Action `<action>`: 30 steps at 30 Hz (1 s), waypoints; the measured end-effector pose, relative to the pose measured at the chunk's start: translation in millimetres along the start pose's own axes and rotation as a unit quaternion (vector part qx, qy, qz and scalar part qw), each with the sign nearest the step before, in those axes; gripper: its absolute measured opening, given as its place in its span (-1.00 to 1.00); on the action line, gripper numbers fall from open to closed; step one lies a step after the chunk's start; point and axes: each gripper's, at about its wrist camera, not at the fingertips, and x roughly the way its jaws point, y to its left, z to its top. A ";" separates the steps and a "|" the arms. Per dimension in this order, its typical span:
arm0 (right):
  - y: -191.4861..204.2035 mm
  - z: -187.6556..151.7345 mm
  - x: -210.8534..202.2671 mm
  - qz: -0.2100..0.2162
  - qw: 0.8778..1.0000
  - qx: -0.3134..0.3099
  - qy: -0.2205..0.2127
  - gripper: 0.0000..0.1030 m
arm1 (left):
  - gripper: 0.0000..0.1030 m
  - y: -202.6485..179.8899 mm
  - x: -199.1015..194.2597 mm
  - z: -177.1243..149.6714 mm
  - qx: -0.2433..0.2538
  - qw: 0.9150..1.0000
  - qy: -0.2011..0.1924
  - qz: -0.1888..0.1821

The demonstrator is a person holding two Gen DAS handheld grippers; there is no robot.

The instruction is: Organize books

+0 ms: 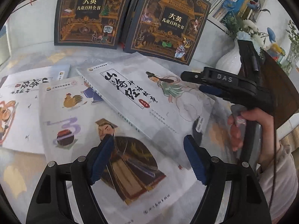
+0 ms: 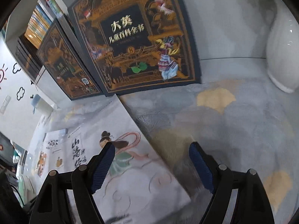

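Books lie overlapped on a patterned table (image 1: 61, 57): the top white picture book (image 1: 149, 95), showing a woman in a green robe, partly covers a second white book (image 1: 112, 158) with a dark-robed figure, which hides much of a third white book (image 1: 20, 112) cut off at nine o'clock, while two dark encyclopedia volumes (image 1: 130, 16) stand at twelve o'clock. The left hand-held gripper (image 1: 147, 157) hovers with jaws apart and empty above the second book. The right hand-held gripper (image 2: 151, 166), in a person's hand (image 1: 243, 125) at three o'clock, is also wide open, straddling the top book's right edge in its own blurred view; contact cannot be made out.
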 end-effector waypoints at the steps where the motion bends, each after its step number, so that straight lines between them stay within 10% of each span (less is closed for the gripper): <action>1: 2.5 0.2 2.4 0.018 1.000 -0.005 0.012 0.58 | 0.44 1.1 1.2 2.4 -0.002 1.000 0.001 -0.003; 15: 50.0 -71.8 -53.8 0.080 0.993 -0.032 0.083 0.60 | 0.47 17.4 -21.0 -15.5 0.023 0.999 0.033 -0.009; 30: 105.5 -225.7 -135.1 0.193 0.966 0.006 0.172 0.60 | 0.34 50.4 -117.1 -131.0 0.029 0.987 0.122 -0.099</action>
